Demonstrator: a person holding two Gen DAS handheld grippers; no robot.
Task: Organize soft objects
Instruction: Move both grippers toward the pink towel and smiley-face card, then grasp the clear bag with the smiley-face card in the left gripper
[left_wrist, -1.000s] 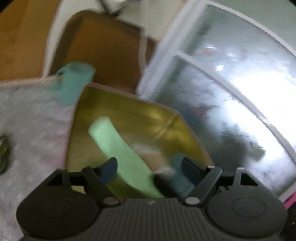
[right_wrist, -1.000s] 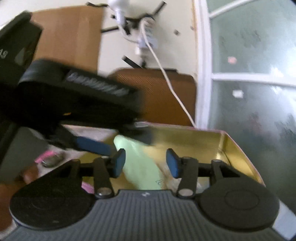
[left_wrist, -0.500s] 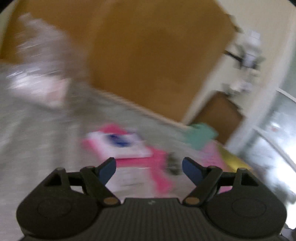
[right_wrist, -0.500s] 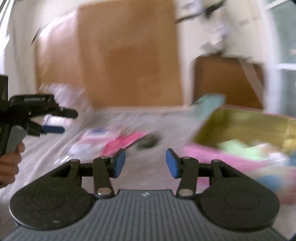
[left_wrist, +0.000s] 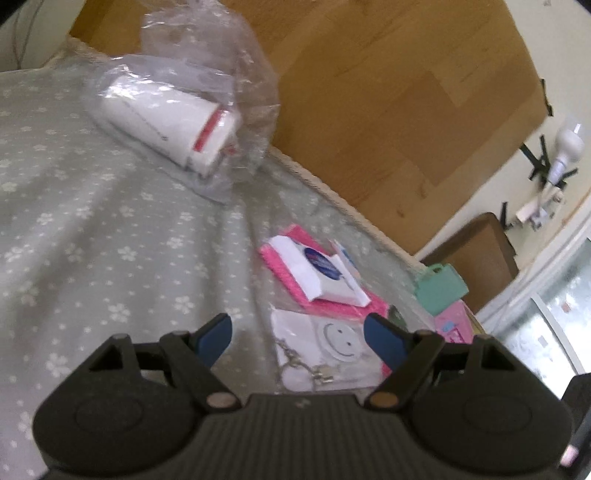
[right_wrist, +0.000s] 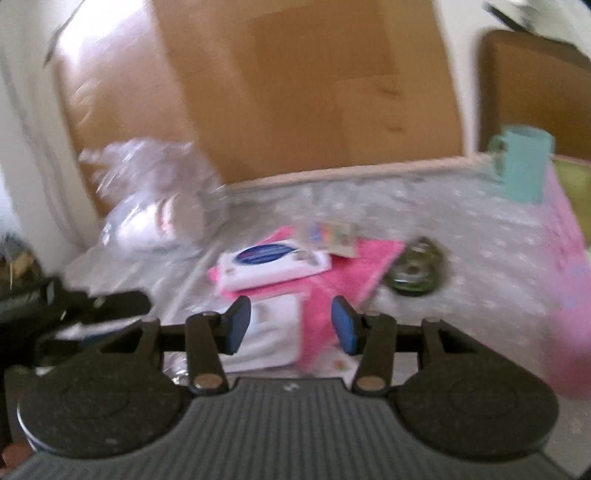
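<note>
On the grey flowered sheet (left_wrist: 110, 236) lies a pink cloth (left_wrist: 291, 258) with a white wipes pack (left_wrist: 317, 275) on top. A white smiley-face pouch (left_wrist: 332, 343) lies in front of it. My left gripper (left_wrist: 299, 338) hovers open just above that pouch, and nothing is between its pads. In the right wrist view, the right gripper (right_wrist: 291, 328) is open over the white pouch (right_wrist: 273, 332) and the pink cloth (right_wrist: 351, 266). The wipes pack (right_wrist: 273, 264) sits just beyond. The left gripper (right_wrist: 74, 306) shows at the left edge.
A clear plastic bag with a white roll (left_wrist: 166, 122) lies at the far left. A teal mug-like thing (right_wrist: 521, 166), a dark green round object (right_wrist: 413, 271) and the pink tin (right_wrist: 569, 295) are to the right. A wooden headboard (left_wrist: 388, 110) stands behind.
Both grippers have swung left, away from the gold-lined tin with the green cloth, and now face the pile on the sheet. Neither has taken hold of anything.
</note>
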